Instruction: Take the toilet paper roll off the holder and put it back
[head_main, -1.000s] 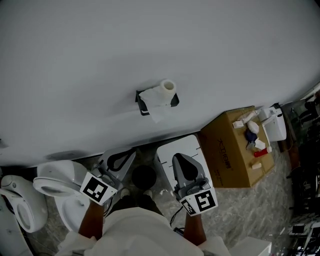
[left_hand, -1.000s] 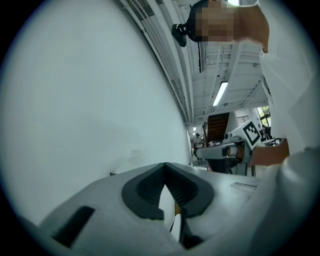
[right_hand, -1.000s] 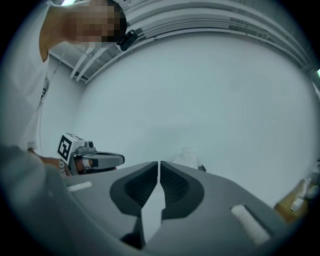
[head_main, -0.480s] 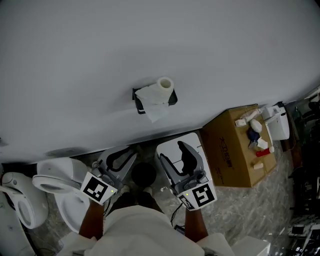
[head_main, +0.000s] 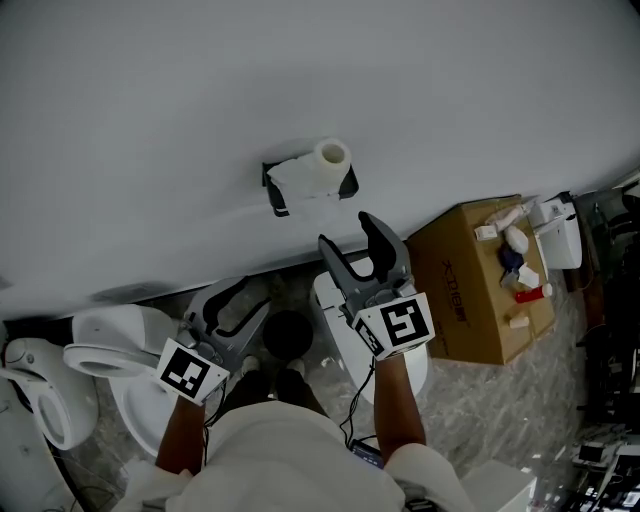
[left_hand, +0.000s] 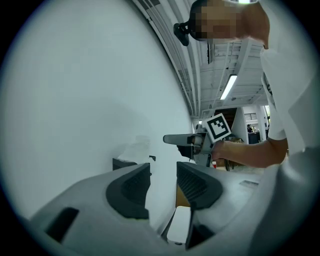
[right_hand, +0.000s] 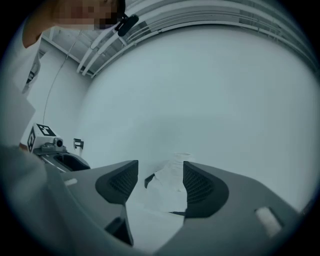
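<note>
Head view: your right claw (head_main: 347, 230), the nearer, faces white toilet paper roll (head_main: 322, 168) on black wall holder (head_main: 275, 195), axis along wall | Left gripper view: left claw (left_hand: 162, 172) just opened, empty | Right gripper view: jaws just opened wide, roll ahead between them, untouched.

Right tool (head_main: 347, 232), empty jaws just opened, hangs below the toilet paper roll (head_main: 322, 168) on its holder (head_main: 272, 192).

Cardboard box (head_main: 462, 298), toilet (head_main: 118, 332) along white wall (head_main: 200, 100)

The right gripper (head_main: 347, 232) was held level and farther out, its jaws just opening wide with nothing between them. The left gripper (head_main: 234, 306) sat nearer, its jaws likewise opening and empty.
</note>
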